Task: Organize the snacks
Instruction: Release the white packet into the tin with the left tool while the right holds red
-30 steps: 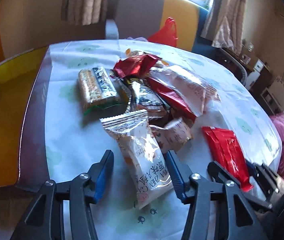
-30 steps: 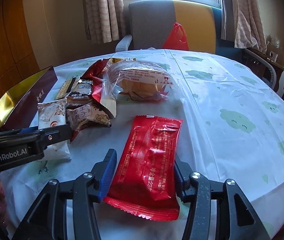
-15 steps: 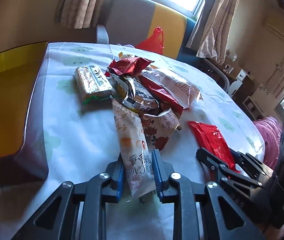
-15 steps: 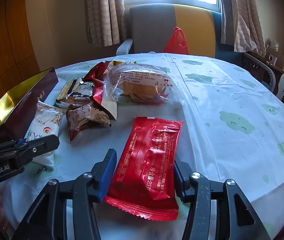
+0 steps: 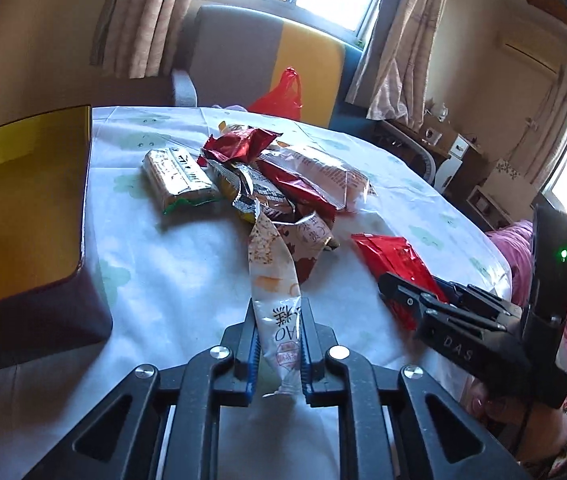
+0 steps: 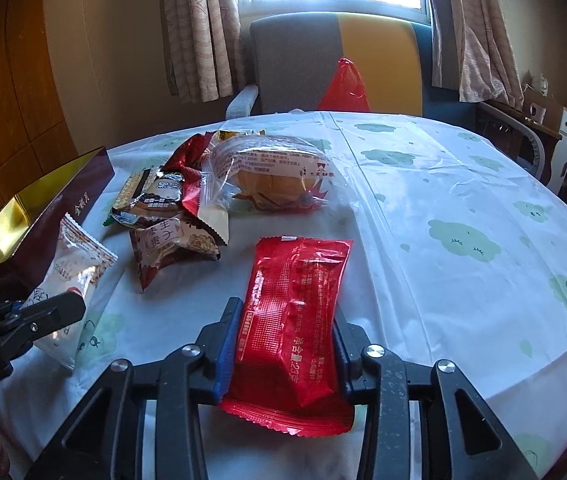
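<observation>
A white snack packet stands on edge between the blue pads of my left gripper, which is shut on its near end. The far end of the packet rests on the tablecloth near the snack pile. In the right wrist view the same white packet shows at the left with the left gripper on it. My right gripper has its jaws closing on a flat red packet. Both pads press its long edges and the wrapper bulges. The red packet and the right gripper also appear in the left wrist view.
An open box with a gold inside and maroon walls stands at the table's left edge. A bagged bun lies in the pile. Behind the round table with its cloud-print cloth stand a grey and yellow chair and a red bag.
The left jaws closed on the white packet, turning it onto its edge, and the gripper swung towards the box. The right jaws narrowed onto the red packet, which now buckles.
</observation>
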Demonstrator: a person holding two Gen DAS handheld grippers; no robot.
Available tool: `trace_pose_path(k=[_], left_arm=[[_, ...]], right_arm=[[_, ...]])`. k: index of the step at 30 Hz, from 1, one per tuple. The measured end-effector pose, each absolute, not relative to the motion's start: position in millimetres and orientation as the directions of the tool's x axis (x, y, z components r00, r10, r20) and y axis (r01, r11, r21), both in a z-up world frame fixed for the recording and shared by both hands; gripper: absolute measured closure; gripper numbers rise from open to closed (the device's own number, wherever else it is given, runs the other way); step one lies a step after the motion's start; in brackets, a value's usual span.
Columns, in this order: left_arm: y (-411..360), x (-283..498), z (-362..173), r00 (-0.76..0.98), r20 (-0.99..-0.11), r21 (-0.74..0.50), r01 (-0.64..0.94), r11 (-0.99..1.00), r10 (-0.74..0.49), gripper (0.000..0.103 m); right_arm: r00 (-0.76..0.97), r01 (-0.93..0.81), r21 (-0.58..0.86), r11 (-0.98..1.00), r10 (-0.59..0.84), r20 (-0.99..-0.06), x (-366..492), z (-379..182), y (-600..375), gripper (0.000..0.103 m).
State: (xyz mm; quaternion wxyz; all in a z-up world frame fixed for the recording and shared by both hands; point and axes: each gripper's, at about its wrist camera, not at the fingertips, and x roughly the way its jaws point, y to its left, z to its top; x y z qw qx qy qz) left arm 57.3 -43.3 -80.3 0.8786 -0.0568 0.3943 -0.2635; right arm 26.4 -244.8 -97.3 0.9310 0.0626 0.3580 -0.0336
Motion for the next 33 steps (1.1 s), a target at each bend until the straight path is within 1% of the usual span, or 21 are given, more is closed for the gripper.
trace_pose_path(k=[6,17,24,33], left_arm=[[-34.1,52.5,-76.7,0.560,-0.643,-0.331,0.413,0.848,-0.523,0.089],[-8.1,37.9,-51.1,0.619,-0.570,-0.353,0.410,0.841,-0.541,0.089],[23.9,36.3,-29.8,0.688,-0.530,-0.345,0.360,0.867,-0.496,0.089],[73.8,46.6,-20.0,0.757,-0.524,-0.341,0.234,0.911,-0.390,0.089]], right_arm=[[0.742,0.103,0.099,0.990,-0.010,-0.671,20.8,-95.5,-235.8,0.064],[0.748,0.056,0.102,0.993,0.026,-0.664,6.8,-88.9,-213.7,0.064],[0.769,-0.005,0.093,0.996,0.063,-0.636,-0.6,-75.2,-195.6,0.064],[0.781,-0.081,0.098,0.992,0.124,-0.612,-1.0,-57.5,-172.6,0.064]])
